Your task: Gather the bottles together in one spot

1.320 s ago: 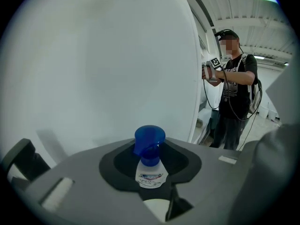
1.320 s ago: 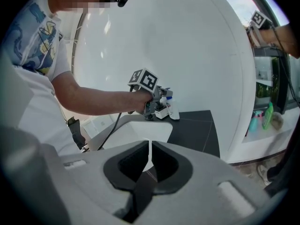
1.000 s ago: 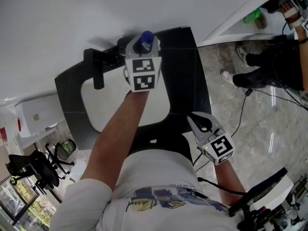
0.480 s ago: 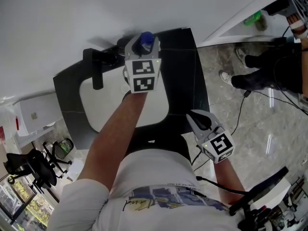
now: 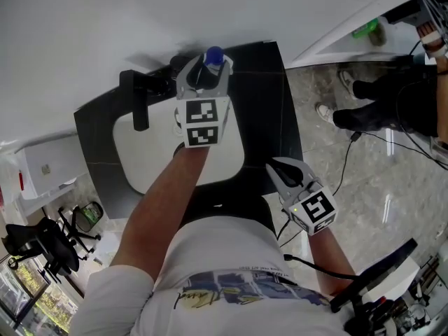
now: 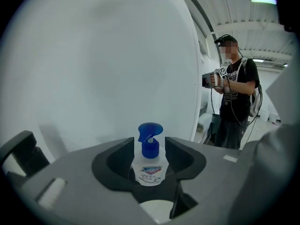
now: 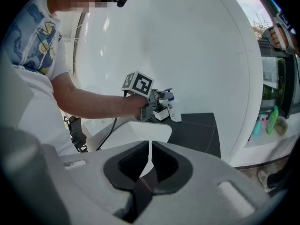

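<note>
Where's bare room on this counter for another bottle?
The black counter right of the white sink is bare. Crowded: behind the sink, where the pump bottle stands between the jaws of the left gripper, which have just been opening, near the faucet.

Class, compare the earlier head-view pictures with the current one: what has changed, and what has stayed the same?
The left gripper has just been opening its jaws and has let go of the spray bottle, which stands upright between them. The right gripper stayed shut in the same place, and the bottle did not move.
</note>
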`<state>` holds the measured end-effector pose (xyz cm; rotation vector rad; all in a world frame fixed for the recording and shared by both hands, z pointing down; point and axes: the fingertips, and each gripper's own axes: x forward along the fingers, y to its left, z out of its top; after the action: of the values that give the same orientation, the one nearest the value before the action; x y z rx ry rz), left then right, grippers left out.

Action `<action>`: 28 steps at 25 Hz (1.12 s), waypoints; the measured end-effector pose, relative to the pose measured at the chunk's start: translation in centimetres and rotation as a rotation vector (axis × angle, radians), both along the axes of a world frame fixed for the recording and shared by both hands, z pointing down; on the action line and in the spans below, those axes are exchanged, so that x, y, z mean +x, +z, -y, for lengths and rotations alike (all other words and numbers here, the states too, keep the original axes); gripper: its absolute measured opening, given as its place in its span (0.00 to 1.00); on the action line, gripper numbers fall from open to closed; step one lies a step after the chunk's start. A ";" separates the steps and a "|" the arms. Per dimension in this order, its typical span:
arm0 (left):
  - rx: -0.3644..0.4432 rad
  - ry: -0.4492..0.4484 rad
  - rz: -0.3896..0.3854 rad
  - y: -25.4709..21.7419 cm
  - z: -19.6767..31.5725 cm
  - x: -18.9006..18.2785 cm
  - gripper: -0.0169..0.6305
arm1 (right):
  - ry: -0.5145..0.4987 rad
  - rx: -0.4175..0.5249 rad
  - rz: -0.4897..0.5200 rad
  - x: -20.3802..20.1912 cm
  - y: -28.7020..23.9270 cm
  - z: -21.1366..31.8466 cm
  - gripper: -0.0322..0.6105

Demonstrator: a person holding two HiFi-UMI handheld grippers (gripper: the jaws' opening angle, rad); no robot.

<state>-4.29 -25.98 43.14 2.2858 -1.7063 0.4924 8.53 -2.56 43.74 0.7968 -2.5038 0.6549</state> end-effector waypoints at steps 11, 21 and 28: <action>-0.020 0.060 -0.156 -2.4 -7.4 -1.1 0.32 | -0.074 0.055 -0.023 -3.3 -1.2 -0.2 0.08; -0.101 0.203 -0.193 -2.4 -17.6 -4.9 0.15 | -0.139 0.098 -0.050 -7.9 -2.8 -1.6 0.08; -0.116 0.253 -0.215 -3.3 -22.3 -7.5 0.06 | -0.187 0.122 -0.064 -10.9 -3.7 -3.0 0.08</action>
<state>-11.80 -3.68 39.88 2.3830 -1.2650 0.3671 -2.40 0.49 40.03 0.6048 -2.5390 0.4097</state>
